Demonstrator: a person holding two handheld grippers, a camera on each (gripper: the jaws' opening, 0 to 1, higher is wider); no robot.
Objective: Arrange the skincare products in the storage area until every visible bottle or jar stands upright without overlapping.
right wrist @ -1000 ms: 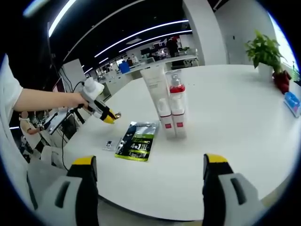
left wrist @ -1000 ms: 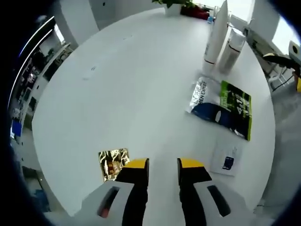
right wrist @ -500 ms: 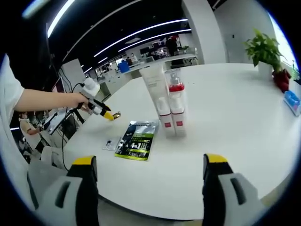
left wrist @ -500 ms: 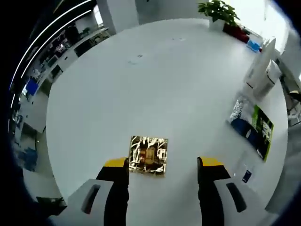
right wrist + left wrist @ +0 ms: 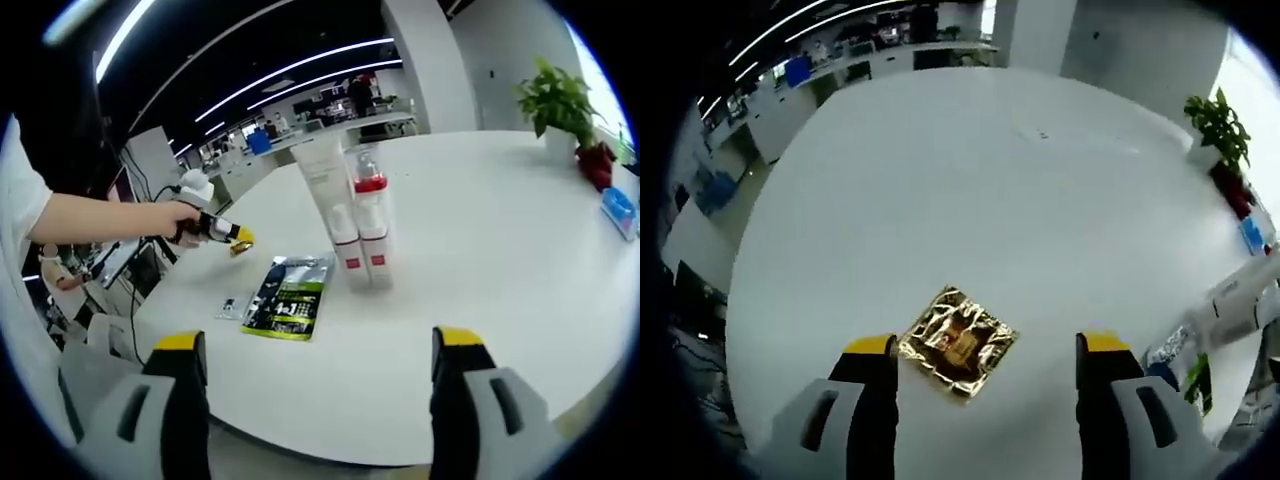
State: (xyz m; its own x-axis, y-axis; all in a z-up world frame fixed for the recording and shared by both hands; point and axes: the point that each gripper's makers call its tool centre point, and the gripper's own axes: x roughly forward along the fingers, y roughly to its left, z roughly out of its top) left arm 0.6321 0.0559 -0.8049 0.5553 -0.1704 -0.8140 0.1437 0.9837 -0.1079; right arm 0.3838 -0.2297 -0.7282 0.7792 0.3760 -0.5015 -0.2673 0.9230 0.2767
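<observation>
Crinkled foil, smooth plastic, and a matt white table

The gold sachet (image 5: pixel 957 342) is creased metallic foil, mirror-bright with dark reflections, lying on the white table (image 5: pixel 940 180), whose top looks smooth and matt with a soft sheen. The flat pouch (image 5: pixel 287 298) is glossy printed film in black, silver and green. The white tube (image 5: pixel 330 210) looks like smooth satin plastic; the pump bottle (image 5: pixel 371 225) beside it has a clear, shiny cap over a red collar. The right gripper (image 5: pixel 315 400) has matt grey plastic jaws with yellow tips; the left gripper (image 5: pixel 985 395) is alike.
</observation>
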